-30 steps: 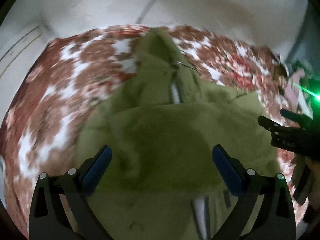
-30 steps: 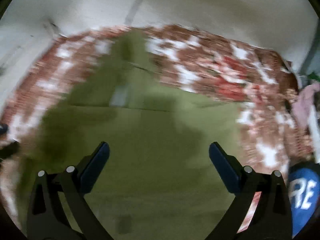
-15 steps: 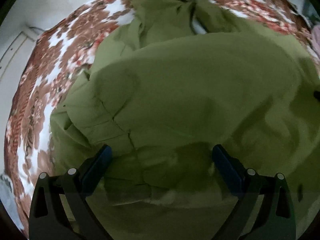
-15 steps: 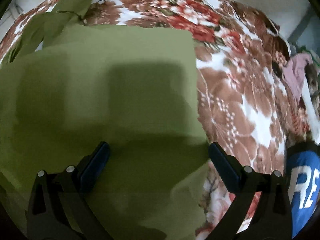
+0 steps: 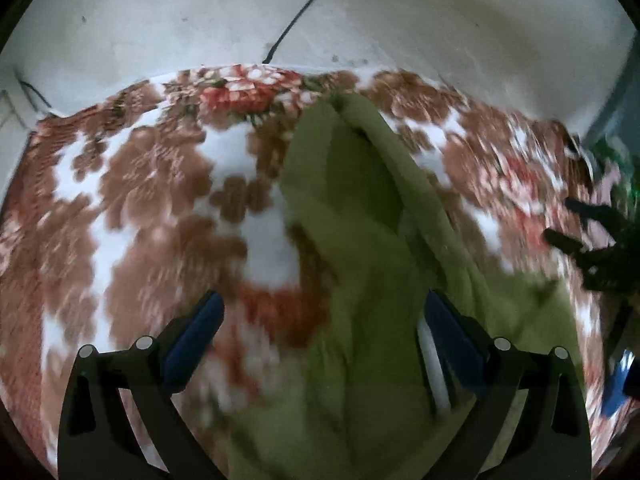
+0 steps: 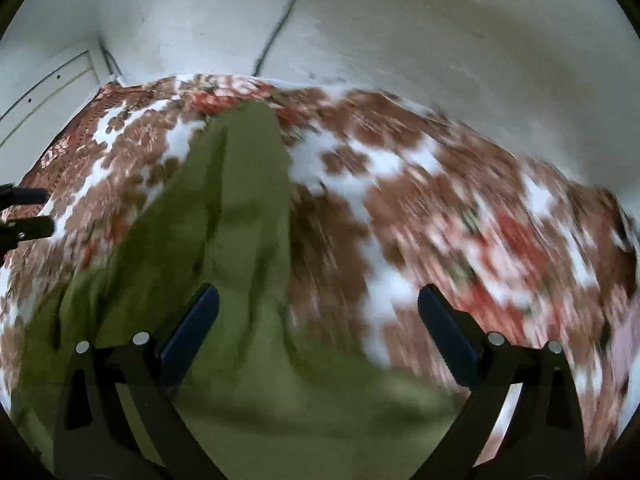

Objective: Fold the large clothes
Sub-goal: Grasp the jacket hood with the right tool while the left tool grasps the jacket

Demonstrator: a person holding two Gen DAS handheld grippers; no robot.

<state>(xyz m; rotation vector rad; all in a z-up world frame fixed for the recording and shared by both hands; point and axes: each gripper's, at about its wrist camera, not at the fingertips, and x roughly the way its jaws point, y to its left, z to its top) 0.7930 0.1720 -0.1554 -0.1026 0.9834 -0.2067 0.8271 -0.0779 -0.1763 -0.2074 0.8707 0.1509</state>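
An olive green garment [image 5: 360, 240] lies on a bed with a brown, red and white floral cover [image 5: 140, 200]. A long narrow part of it stretches toward the far wall. My left gripper [image 5: 320, 336] is open and empty above the garment's left edge. In the right wrist view the garment [image 6: 224, 240] fills the lower left, and my right gripper [image 6: 318, 328] is open and empty above its right edge. The right gripper also shows at the right edge of the left wrist view [image 5: 592, 248]. Both views are motion-blurred.
A white wall [image 5: 360, 12] with a dark cable [image 5: 296, 16] stands behind the bed. The left gripper's tips show at the left edge of the right wrist view [image 6: 24, 216]. A blue item [image 5: 616, 384] lies at the bed's right side.
Both grippers have pulled up and back from the garment, staying open. The views have swung up from close on the cloth to show the bed and the far wall.
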